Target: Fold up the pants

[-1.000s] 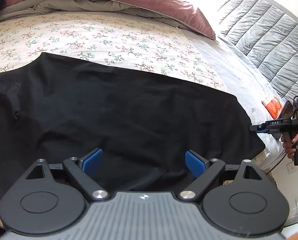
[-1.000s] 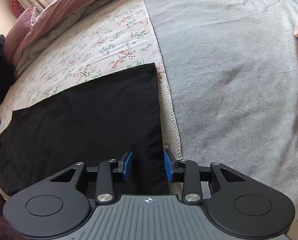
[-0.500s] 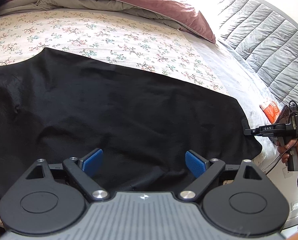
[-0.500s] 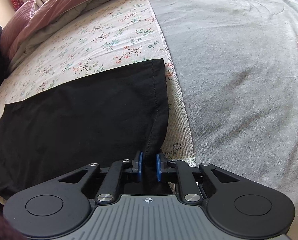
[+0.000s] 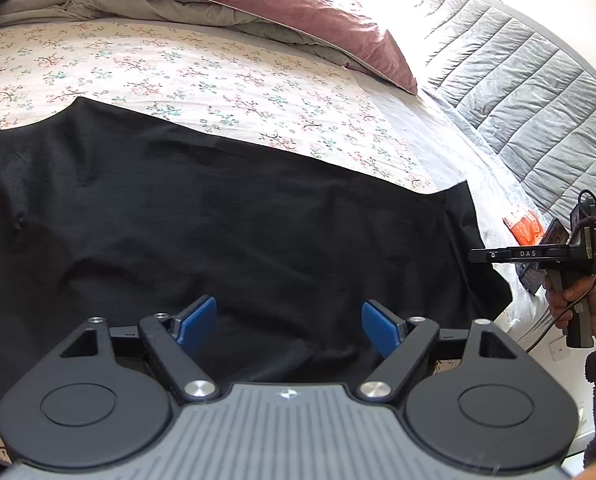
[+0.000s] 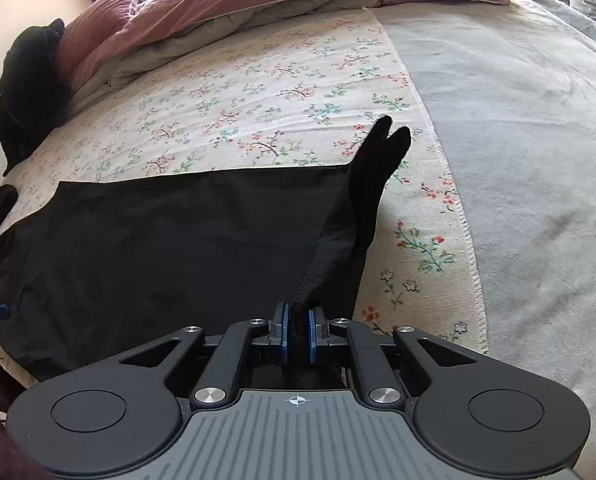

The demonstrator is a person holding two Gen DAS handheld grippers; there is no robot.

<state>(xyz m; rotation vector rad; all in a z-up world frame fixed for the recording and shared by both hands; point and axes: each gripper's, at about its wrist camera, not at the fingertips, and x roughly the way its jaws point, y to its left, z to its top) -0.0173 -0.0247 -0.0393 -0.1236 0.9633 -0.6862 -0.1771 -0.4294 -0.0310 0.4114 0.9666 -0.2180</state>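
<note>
The right gripper's (image 6: 296, 334) blue fingers (image 6: 284, 330) have just been closing and are now clamped on the hem end of the black pants (image 6: 170, 240). A second ago they stood apart, straddling the flat hem. Since then that corner has come up off the bed (image 6: 517, 160): the cloth now rises from the pads in a bunched ridge, and the far hem corner (image 6: 383, 136) stands up over the floral sheet (image 6: 258, 100) instead of lying square on it. The left gripper's (image 5: 288, 318) fingers (image 5: 196, 322) stand wide apart, a little less so than half a second ago, having just been closing. Pants cloth lies below and between them, but the pads press on nothing.

The pants lie spread along the near edge of the bed, on the floral sheet, waist end toward the left gripper. In the left view the right gripper (image 5: 473, 255) shows side-on at the hem corner, held by a hand (image 5: 577, 300).

I judge the fold has begun at one end only: the hem is gripped and lifting, ready to be carried toward the waist. The left gripper probably still has to take hold, or the pants may drag askew.
</note>
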